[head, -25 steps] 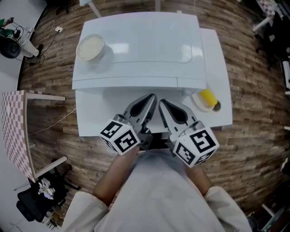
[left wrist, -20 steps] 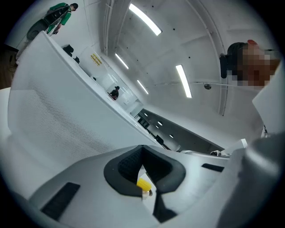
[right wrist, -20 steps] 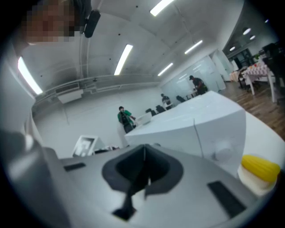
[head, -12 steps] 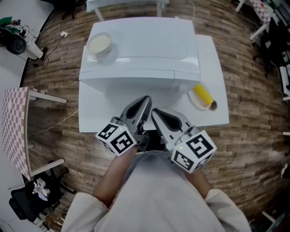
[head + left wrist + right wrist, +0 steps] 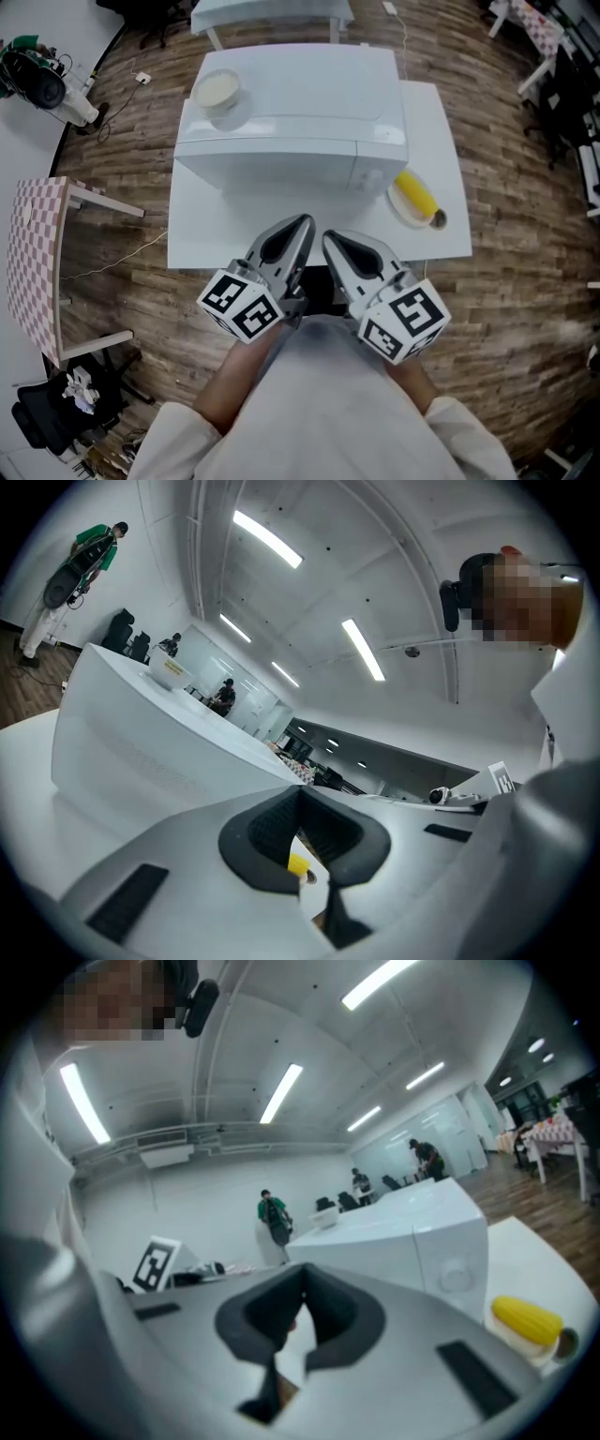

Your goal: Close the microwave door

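The microwave (image 5: 291, 112) stands at the upper middle of the head view on the white bench (image 5: 436, 187), its door flush shut, and just below it the left hand-held gripper (image 5: 303, 223) and right hand-held gripper (image 5: 329, 235) sit side by side, each with jaws pressed together and empty.

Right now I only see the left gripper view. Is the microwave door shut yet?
Observer: Yes. In the head view the door looks flush with the front of the microwave.
Operator: What's the yellow bit I can see?
Observer: It looks like corn, lying on a small plate to the right of the microwave.
Operator: Is the right gripper holding anything?
Observer: No. Its own view shows it shut with nothing in it.
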### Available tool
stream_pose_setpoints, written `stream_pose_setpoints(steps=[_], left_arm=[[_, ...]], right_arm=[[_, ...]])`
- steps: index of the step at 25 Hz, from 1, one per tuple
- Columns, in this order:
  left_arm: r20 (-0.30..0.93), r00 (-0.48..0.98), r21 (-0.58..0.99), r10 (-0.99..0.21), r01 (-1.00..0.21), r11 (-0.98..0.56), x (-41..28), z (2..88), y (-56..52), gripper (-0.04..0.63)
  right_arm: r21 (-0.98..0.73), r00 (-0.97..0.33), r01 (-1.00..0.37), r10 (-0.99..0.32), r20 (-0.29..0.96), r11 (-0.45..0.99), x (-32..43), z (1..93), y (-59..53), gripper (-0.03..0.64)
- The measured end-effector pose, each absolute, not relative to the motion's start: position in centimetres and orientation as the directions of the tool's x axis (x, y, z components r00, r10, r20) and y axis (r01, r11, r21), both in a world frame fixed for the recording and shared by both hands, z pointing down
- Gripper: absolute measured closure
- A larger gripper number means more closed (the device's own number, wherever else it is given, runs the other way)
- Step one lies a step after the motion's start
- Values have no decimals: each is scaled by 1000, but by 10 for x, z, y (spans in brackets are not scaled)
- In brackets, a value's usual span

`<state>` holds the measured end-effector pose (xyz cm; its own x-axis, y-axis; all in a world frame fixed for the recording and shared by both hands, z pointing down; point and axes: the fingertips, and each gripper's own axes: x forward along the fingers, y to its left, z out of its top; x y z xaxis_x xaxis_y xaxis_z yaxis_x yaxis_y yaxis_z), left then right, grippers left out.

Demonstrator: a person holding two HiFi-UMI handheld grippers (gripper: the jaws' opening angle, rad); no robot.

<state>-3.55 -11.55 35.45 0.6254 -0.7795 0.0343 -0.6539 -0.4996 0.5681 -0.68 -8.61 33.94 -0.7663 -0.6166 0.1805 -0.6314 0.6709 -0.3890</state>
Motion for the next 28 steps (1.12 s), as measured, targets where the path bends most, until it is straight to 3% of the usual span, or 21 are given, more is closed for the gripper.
stream_pose_setpoints(steps=[28], left_arm=[[50,654,544,-755,-652,-529,-24,347,-99,577]], right_arm=[[-340,-727,-680,-659,194,650,20,341,-87,594]])
